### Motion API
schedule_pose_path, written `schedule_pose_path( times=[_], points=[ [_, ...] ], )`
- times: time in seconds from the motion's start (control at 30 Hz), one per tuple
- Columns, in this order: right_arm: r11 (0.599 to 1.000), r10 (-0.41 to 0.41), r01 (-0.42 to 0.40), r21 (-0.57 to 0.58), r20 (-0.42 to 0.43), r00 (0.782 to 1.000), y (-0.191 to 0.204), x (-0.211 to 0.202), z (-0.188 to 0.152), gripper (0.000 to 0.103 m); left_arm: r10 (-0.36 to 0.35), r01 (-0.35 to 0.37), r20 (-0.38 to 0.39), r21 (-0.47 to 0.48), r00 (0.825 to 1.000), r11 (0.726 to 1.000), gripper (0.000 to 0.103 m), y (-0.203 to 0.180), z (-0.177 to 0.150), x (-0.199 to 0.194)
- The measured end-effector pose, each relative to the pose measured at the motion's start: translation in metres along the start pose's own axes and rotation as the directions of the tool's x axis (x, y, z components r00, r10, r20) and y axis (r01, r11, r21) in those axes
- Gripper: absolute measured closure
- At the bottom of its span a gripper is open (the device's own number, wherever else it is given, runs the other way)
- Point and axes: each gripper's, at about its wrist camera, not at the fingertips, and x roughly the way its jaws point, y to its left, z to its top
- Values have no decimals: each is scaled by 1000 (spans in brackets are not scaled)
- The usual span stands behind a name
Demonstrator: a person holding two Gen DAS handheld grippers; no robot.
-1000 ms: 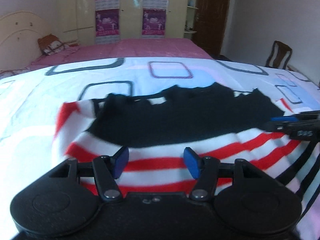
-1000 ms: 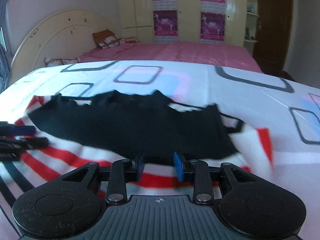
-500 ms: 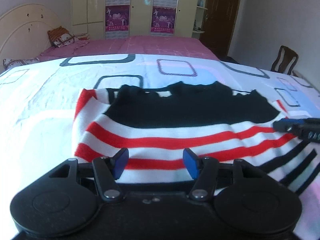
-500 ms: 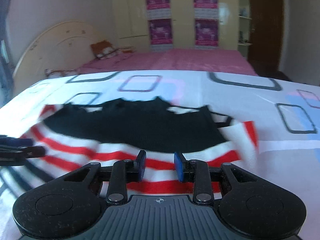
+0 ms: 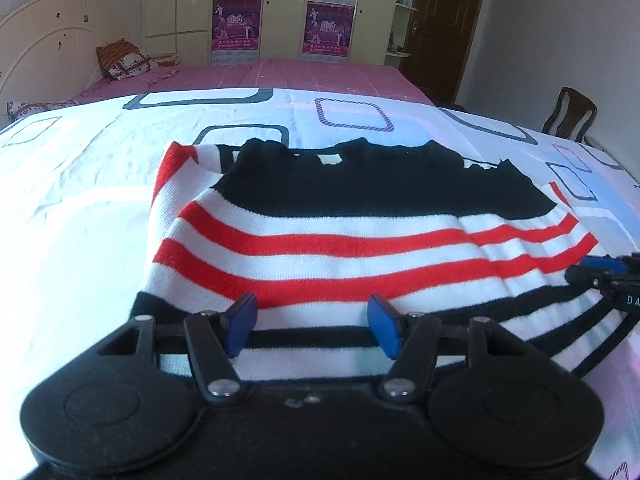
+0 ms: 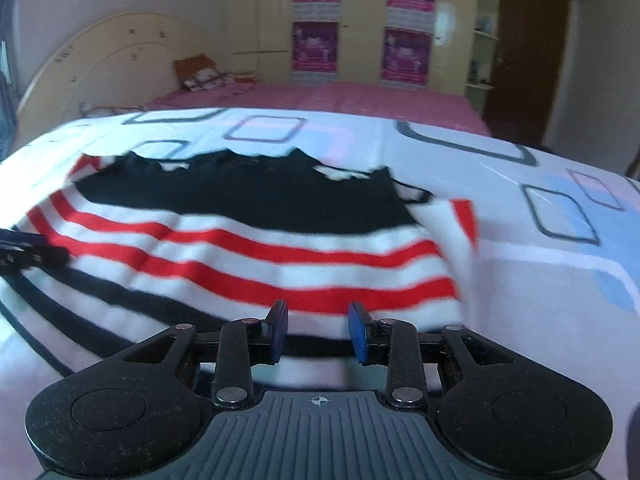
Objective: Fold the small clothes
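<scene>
A small knitted sweater (image 5: pixel 360 240) with a black top part and red, white and black stripes lies flat on the bed; it also shows in the right wrist view (image 6: pixel 248 248). My left gripper (image 5: pixel 312 326) is open and empty, low over the sweater's near left edge. My right gripper (image 6: pixel 318 330) is open and empty over the near right edge. The right gripper's tip shows at the right edge of the left wrist view (image 5: pixel 600 274). The left gripper's tip shows at the left edge of the right wrist view (image 6: pixel 28 250).
The sweater rests on a white bedsheet (image 5: pixel 80 184) printed with rounded squares. Beyond it are a pink bed (image 5: pixel 300 76) with a cushion (image 5: pixel 120 60), a cream headboard (image 6: pixel 108 60), wardrobes with posters, a dark door (image 6: pixel 528 48) and a wooden chair (image 5: pixel 572 114).
Both grippers have pulled back toward the near edge, so more striped fabric shows ahead of them. The right gripper's jaws have opened wider. The sweater lies still.
</scene>
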Motion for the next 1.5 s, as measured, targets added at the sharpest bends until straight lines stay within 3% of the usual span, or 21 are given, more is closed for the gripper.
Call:
schedule_pose_path(
  times=[0.27,0.5,0.6,0.67,0.77,1.03,1.1,1.13,1.23,1.33,1.37,1.4,1.5],
  points=[
    [1000,-30,29,7,13,999,1,-9,-13,71,-2,2,-8,-2,1000,1000,42,4,-5,-9],
    [999,-44,44,4,-27,999,4,-16,-7,71,11,-11,-12,-23,1000,1000,44,7,-5,-27],
    [999,-45,45,10,-28,999,8,-23,-3,71,-4,3,-18,-55,1000,998,40,13,-7,-39],
    [999,-23,23,33,-15,1000,12,-30,-1,71,-22,19,-33,-97,999,995,32,19,-8,-46],
    [999,9,-9,50,6,1000,22,-37,4,71,-49,40,-50,-171,998,984,32,30,-13,-54],
    [992,88,-90,90,20,996,49,-37,17,68,-148,102,-89,-396,985,913,29,54,-36,-65],
    [994,77,-79,74,32,997,56,-37,19,33,-159,99,-104,-434,982,895,29,58,-42,-66],
    [995,77,-80,63,48,996,59,-38,19,33,-168,103,-107,-447,980,888,29,60,-45,-66],
    [996,75,-78,40,64,995,67,-37,24,33,-202,131,-97,-488,974,863,29,66,-51,-61],
    [994,91,-94,54,60,994,71,-30,30,33,-228,170,-39,-547,973,819,29,72,-52,-49],
    [994,92,-94,50,55,994,73,-25,32,42,-232,183,-18,-559,973,809,30,74,-52,-45],
    [994,96,-98,49,48,994,75,-21,34,57,-232,190,0,-573,973,797,30,76,-51,-39],
    [992,104,-106,66,31,994,80,-4,41,63,-229,216,57,-606,972,765,29,81,-46,-26]
  ],
)
